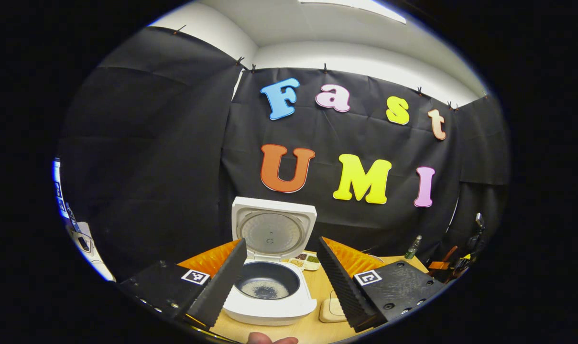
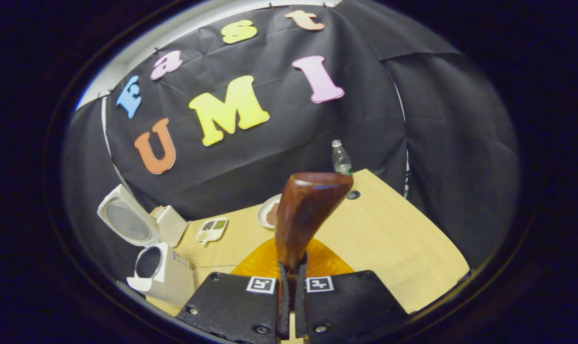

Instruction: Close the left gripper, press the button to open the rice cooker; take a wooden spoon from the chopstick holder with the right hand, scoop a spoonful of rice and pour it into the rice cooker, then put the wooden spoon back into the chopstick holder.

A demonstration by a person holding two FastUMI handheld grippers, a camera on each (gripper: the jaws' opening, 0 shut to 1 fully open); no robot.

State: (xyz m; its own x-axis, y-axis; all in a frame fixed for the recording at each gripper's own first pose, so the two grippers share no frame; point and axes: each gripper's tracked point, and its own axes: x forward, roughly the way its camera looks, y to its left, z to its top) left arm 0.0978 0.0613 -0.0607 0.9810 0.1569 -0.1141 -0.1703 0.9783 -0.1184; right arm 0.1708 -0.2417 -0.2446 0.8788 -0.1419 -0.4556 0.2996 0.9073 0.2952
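You are gripping the wooden spoon (image 2: 304, 215) by its handle, the right gripper (image 2: 291, 296) clamped on it with both fingers pressing from either side. The bowl end is rising up and away from the camera, its back toward you, so whether it is carrying rice cannot be told from here. Holding it that upright is probably keeping any load from sliding off.

In the right gripper view, the rice cooker (image 2: 162, 272) is sitting far off to the left, its lid (image 2: 124, 222) tipped back and the pot mouth facing up. That open lid suggests the button step is already done. In the left gripper view, the cooker (image 1: 269, 296) is lying just ahead, and a patch of rice (image 1: 265, 289) is showing on the bottom of the dark inner pot. The lid (image 1: 273, 229) is standing upright at the far side, leaving the near rim free for pouring.

You are holding the left gripper (image 1: 281, 279) with its fingers spread wide apart, gripping nothing and hovering near the cooker, likely just to stay out of the spoon's path.

Farther out on the wooden table (image 2: 394, 243), a small divided dish (image 2: 212, 229), a plate (image 2: 269, 212) and a water bottle (image 2: 341, 160) are standing toward the far edge. I cannot tell where the chopstick holder is.
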